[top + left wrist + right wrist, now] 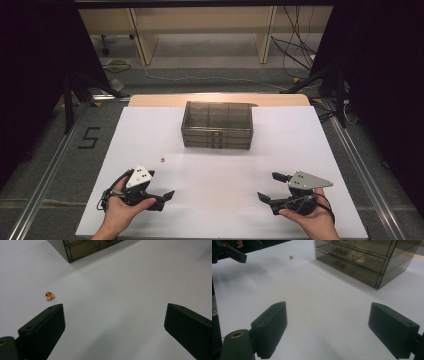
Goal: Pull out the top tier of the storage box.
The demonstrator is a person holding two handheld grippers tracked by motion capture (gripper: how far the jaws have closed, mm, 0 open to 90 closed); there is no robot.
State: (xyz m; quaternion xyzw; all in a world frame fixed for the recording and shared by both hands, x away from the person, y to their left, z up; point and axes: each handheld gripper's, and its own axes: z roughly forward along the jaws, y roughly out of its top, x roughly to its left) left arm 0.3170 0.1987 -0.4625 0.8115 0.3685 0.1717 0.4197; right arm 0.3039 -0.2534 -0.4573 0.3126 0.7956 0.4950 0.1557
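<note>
Reaching for the small gold piece (162, 160) looks like the step in hand, so start from where it lies: alone on the white bench (225, 200), just ahead of your left hand-held gripper (162, 195) and well short of the smoky plastic drawer box (218, 125) at the far middle. In the left gripper view the gold piece (49, 295) sits just beyond the tip of the left jaw, off to one side rather than between the two.

Both tools are ready: your left hand-held gripper stands wide open with nothing between its jaws, and your right hand-held gripper (272, 187) is likewise spread and empty, resting near the bench's front edge, far from the piece.

To do this well, swing the left tool toward the piece first, so it comes to the middle of the gap before you go down. The piece is tiny and probably light, so a jaw that brushes it may flick it away. Lower until the jaw tips almost meet the bench, then close slowly and evenly. Keep the jaws level, since a tilted pinch could squeeze it out sideways. Hold your right tool clear; it may serve for the drawer box (362, 260) afterwards.
</note>
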